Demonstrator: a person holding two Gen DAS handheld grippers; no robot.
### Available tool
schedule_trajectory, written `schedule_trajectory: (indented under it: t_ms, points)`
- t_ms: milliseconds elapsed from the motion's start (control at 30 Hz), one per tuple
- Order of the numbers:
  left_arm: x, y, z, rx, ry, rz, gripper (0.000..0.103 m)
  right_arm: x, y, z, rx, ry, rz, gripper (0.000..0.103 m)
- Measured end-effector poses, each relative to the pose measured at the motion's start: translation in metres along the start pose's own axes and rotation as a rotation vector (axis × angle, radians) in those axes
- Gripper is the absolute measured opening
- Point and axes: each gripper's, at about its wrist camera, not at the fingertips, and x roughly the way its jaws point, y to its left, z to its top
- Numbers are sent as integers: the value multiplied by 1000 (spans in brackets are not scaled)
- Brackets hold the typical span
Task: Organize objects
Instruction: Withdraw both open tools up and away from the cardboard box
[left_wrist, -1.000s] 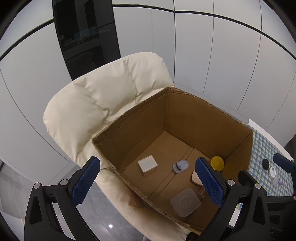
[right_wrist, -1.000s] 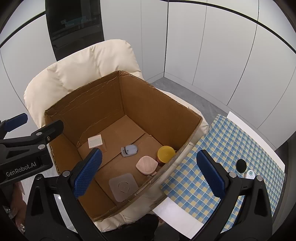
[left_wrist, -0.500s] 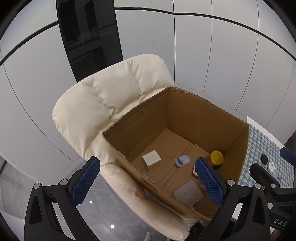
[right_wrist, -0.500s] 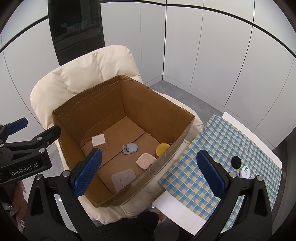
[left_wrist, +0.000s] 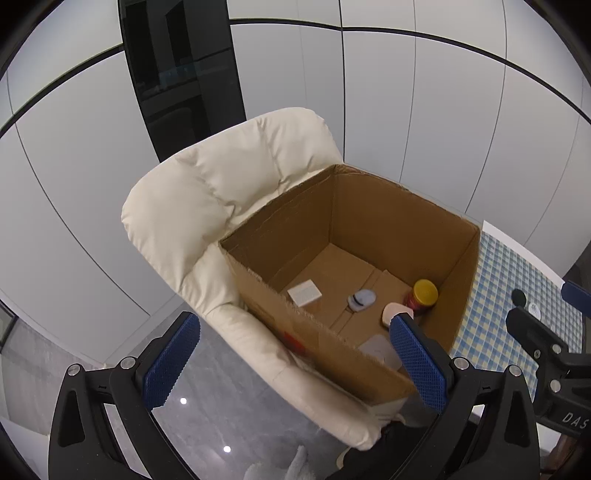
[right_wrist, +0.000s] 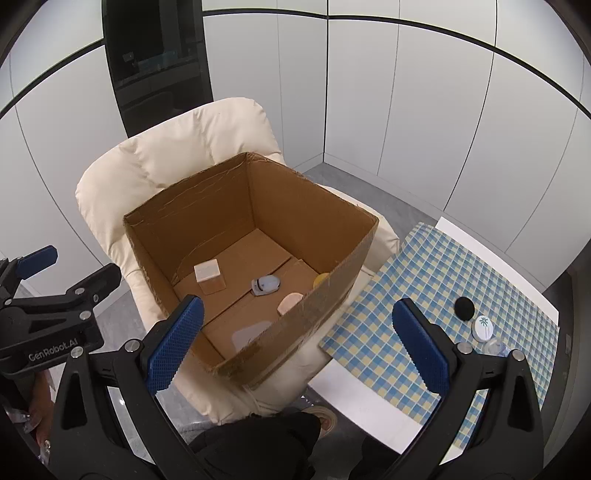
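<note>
- Left gripper: jaws held wide apart, nothing between the blue pads; it is held above the near-left corner of the cardboard box, over grey floor and the chair's edge.
- Right gripper: jaws likewise spread wide, nothing held; it is held above the box's near-right wall and the edge of the checked cloth.
- The cardboard box is seen open-topped, set on the seat of a cream padded armchair, just beside the desk that carries the cloth.
- On the box floor, in the left wrist view: a white square block near the left wall; a pale blue-grey rounded item near the centre seam; a pink rounded piece partly hidden by the left gripper's right pad; a jar with a yellow lid in the right corner; a flat grey-white square pad against the near wall.
- In the right wrist view the same five are noted, the jar mostly hidden behind the near-right wall.
- On the cloth, toward the desk's far right edge: a black round disc, a white round container with a green mark touching or just beside it, and a clear item, too blurred to identify.
- White wall panels and a dark glass panel are recorded behind the chair.
</note>
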Motion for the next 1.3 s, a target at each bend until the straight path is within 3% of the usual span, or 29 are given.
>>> schedule_trajectory:
  t_ms: [1300]
  points:
    - [-74, 2, -72, 60, -7, -64, 102, -79, 9, -63, 36, -3, 6, 103]
